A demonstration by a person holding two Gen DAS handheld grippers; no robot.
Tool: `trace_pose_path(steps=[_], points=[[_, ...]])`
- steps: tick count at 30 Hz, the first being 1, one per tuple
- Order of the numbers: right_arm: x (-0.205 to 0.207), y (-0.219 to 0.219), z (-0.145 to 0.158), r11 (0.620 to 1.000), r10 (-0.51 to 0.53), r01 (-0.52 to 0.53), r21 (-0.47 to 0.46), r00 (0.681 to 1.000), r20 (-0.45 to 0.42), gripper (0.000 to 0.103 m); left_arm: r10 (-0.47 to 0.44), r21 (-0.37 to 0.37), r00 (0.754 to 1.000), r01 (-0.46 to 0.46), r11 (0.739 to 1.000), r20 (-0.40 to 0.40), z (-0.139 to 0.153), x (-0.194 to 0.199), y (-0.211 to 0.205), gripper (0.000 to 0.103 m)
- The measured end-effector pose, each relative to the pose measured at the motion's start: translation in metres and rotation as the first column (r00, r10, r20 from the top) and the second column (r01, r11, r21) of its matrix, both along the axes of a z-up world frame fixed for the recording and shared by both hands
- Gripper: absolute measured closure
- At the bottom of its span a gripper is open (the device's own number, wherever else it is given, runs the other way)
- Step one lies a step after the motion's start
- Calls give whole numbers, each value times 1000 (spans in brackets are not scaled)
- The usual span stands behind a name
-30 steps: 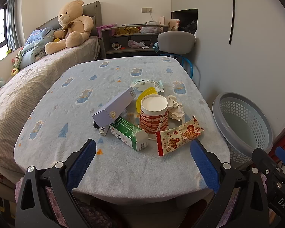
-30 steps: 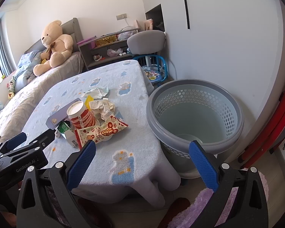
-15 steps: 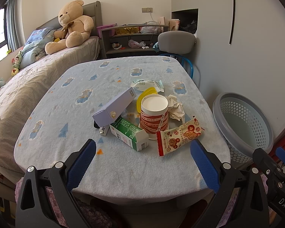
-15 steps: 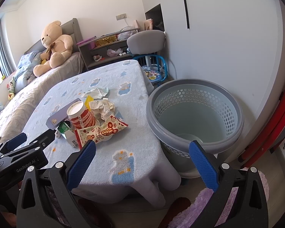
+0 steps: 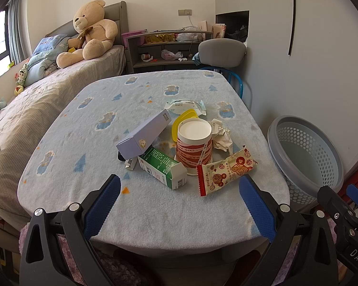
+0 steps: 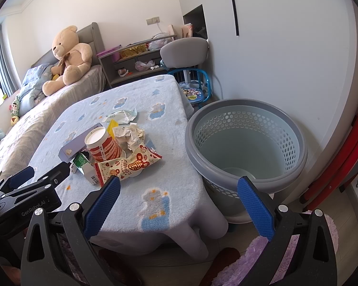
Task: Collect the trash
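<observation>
A heap of trash lies on the blue-clothed table [image 5: 88, 124]: a red-and-white paper cup [image 5: 194, 143], a lilac box [image 5: 144, 134], a green carton [image 5: 163, 166], a red snack wrapper [image 5: 226, 170], crumpled paper [image 5: 222, 135], a yellow lid [image 5: 183, 119] and a pale wrapper [image 5: 186, 106]. The same cup [image 6: 102, 144] and snack wrapper [image 6: 128, 163] show in the right wrist view. My left gripper [image 5: 179, 205] hangs open near the table's front edge, short of the heap. My right gripper [image 6: 177, 205] is open over the table corner, beside the grey perforated basket [image 6: 247, 143].
The basket [image 5: 305, 152] stands on the floor right of the table. A bed with a large teddy bear [image 5: 90, 31] lies left. A shelf unit [image 5: 164, 47] and a grey chair [image 5: 220, 51] sit behind the table. A red frame [image 6: 341, 162] leans at the right.
</observation>
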State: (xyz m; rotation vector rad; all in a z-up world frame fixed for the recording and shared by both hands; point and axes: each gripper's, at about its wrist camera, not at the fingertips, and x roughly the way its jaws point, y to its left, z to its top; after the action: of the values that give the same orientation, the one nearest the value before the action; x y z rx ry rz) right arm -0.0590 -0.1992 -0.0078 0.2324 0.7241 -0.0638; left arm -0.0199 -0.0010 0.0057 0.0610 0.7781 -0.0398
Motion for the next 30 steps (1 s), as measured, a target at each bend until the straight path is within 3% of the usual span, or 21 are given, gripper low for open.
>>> trace_pose_path(steps=[15, 30], points=[[4, 5, 0, 1000, 29, -29, 7, 999, -24, 7, 44, 1, 999, -44, 999, -26, -11, 4, 24, 8], [69, 68, -38, 978, 211, -210, 15, 972, -101, 7, 170, 4, 984, -170, 985, -54, -28, 22, 82, 8]])
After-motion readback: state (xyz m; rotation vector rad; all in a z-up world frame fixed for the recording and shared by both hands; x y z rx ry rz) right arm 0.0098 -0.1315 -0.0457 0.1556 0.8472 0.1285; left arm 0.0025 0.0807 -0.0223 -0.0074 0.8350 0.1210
